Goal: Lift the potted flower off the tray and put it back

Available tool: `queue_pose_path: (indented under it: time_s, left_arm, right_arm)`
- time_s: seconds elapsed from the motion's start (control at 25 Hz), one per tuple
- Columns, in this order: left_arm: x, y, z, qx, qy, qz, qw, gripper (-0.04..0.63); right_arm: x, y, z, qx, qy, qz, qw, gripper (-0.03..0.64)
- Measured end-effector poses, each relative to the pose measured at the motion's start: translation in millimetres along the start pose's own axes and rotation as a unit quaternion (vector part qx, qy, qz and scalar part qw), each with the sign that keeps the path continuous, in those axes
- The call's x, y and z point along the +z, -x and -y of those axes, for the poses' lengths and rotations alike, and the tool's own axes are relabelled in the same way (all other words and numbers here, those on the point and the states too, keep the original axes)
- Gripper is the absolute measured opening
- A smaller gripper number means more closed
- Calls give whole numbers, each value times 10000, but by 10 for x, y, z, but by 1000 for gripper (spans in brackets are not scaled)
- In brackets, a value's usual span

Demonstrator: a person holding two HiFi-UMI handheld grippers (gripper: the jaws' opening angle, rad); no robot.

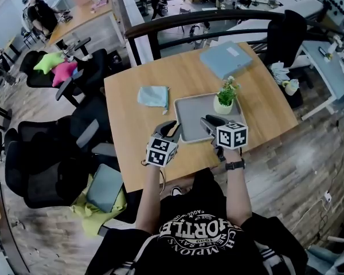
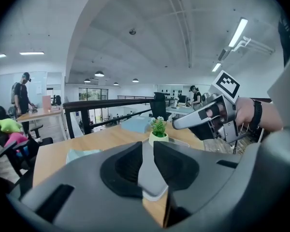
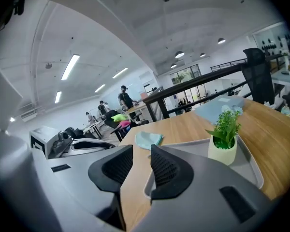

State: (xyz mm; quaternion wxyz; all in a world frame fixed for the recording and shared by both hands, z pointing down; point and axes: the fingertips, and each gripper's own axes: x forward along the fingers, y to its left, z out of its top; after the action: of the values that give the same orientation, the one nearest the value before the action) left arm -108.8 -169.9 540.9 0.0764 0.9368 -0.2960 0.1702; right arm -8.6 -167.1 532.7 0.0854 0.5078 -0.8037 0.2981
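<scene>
Wood-grain laminate covers the worktop [image 1: 137, 125] in the head view, and on it lies a shallow grey tray [image 1: 189, 128] with rounded corners and a raised rim. The potted flower [image 1: 224, 99] stands upright in the tray's far right corner: a small, smooth, cream pot holding stiff green sprigs with pale blossoms, probably plastic. The left gripper [image 1: 172, 128] and the right gripper [image 1: 207, 122] are held over the tray's near edge, apart from the pot. A soft pale-blue cloth [image 1: 153, 95] lies crumpled to the tray's left, and a flat blue-grey case [image 1: 225, 58] rests farther back.

In the left gripper view, the dark, curved fingers [image 2: 123, 166] are drawn close, with a narrow gap between them. Nothing is grasped; only the grey tray floor shows through the gap. The pot is seen beyond them, untouched.

In the right gripper view, ribbed black fingers [image 3: 166, 168] are likewise nearly together and empty, set over the tray's near left corner. The flower stands off to the right, well clear of them.

As to progress, no lift is under way, since the pot sits on the tray and neither gripper holds it. Whether the lift and return are finished or have yet to begin cannot be judged from these views.
</scene>
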Motion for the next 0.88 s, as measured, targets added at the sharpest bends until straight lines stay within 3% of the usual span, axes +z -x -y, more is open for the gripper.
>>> queue_pose_path:
  time_s: [0.36, 0.6, 0.88]
  left_arm:
    - [-13, 474, -190, 286, 352, 229, 9987, 67]
    - [170, 777, -198, 209, 405, 729, 9963, 44]
    - [444, 1066, -180, 312, 244, 1323, 9904, 32]
  right_arm:
    - [103, -18, -461, 88, 388, 314, 9987, 64]
    - [153, -5, -857, 440, 490, 533, 9964, 32]
    - [283, 132, -1168, 308, 1058, 1172, 9870, 18]
